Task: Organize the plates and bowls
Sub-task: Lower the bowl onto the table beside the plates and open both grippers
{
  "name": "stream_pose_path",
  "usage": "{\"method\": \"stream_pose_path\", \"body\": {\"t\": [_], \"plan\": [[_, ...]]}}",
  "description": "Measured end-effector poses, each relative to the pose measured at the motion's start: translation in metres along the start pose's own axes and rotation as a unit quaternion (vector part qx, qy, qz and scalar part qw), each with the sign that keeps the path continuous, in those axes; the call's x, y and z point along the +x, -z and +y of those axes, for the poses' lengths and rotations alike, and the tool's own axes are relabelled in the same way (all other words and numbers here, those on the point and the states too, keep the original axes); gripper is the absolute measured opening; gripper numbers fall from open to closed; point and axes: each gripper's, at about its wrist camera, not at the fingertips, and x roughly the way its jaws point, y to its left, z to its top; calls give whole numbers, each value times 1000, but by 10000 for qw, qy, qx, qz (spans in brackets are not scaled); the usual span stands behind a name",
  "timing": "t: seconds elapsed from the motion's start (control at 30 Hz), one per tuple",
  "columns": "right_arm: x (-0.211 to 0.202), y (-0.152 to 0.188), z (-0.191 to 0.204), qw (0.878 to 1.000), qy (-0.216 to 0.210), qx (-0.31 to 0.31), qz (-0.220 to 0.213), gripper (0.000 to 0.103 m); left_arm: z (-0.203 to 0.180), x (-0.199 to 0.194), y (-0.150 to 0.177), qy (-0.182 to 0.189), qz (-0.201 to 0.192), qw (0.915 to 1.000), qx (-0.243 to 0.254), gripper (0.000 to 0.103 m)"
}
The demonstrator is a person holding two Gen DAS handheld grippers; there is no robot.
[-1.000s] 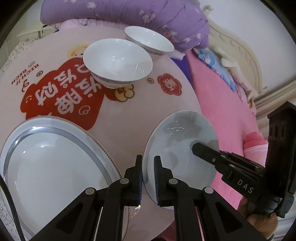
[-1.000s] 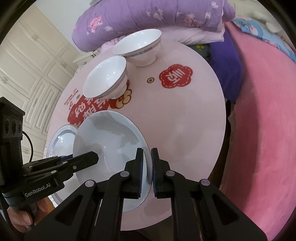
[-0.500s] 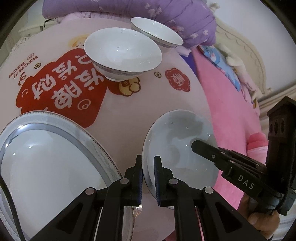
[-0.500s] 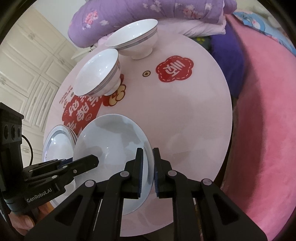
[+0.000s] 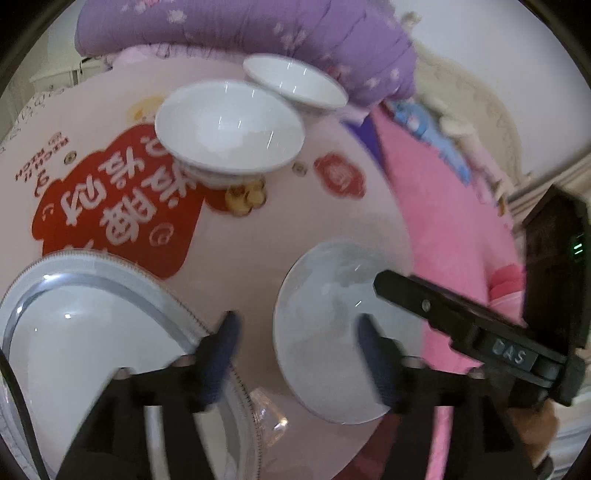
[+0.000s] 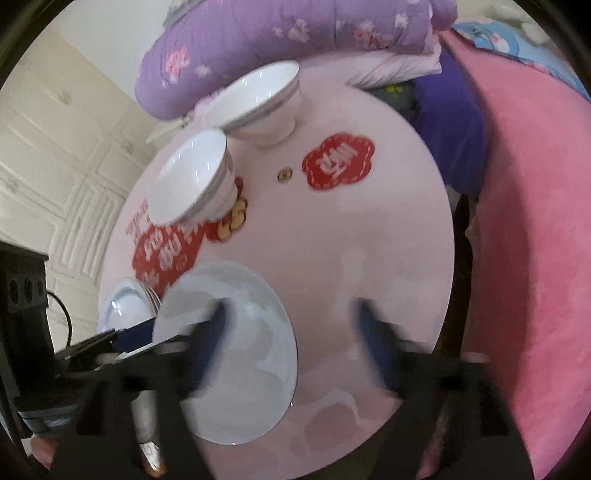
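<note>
**Two plates, two bowls, both claws letting go**

Counted from left to right on the round pink table: one large rimmed plate at the near left edge, one smaller pale plate at the near right edge, and two white bowls farther back, the nearer bowl standing on the red printed patch, the farther bowl just beside it near the table's back edge.

The left gripper is opening; its jaws straddle the left rim of the smaller plate and neither pad presses on it. The right gripper is opening as well, its jaws wide across the same plate's right rim, and the plate lies flat on the table between the two claws.

The left wrist view shows the large plate close up, with its beaded rim, and the right gripper's finger reaching over the small plate. The right wrist view shows the large plate only as a sliver behind the small one, but adds the grey bands on the bowls' outsides and cream panelled cupboard doors.

A purple flowered quilt lies behind the table, and a pink cover spreads to its right.
</note>
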Motion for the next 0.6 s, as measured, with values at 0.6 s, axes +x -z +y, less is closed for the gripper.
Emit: {"method": "stream_pose_path", "body": {"t": [0.6], "plan": [[-47, -29, -10, 9923, -533, 409, -1044, 103, 34, -76, -11, -169, -1271, 9917, -67, 102]]}}
